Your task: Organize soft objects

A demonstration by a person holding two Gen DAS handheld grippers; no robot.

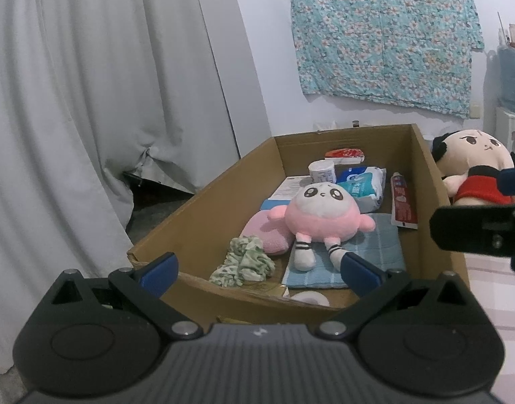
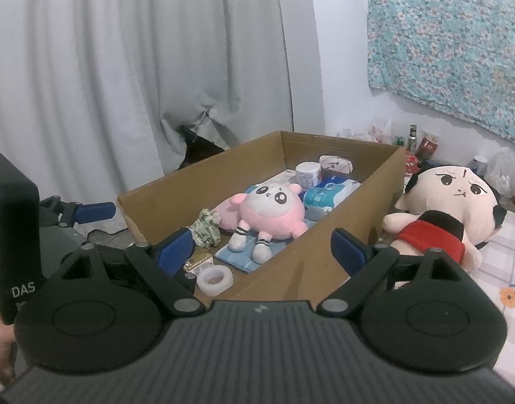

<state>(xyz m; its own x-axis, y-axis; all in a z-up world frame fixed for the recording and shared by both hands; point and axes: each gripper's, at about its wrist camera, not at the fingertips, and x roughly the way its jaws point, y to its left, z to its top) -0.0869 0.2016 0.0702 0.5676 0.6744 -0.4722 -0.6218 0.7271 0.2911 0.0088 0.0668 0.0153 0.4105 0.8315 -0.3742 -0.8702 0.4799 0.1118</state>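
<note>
There are two plush toys: one pink plush toy point(image 1: 319, 213) inside the one cardboard box point(image 1: 203, 208) and one big-headed plush toy point(image 2: 449, 208) beside it. The box also holds one tape roll point(image 2: 213, 278), one toothpaste tube point(image 1: 402, 202) and one green scrunchie point(image 1: 245, 262).

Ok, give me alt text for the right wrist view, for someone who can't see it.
An open right gripper points at a cardboard box holding a pink plush toy on a blue towel, beside a green scrunchie. A big-headed doll in red lies outside, right of the box.
</note>
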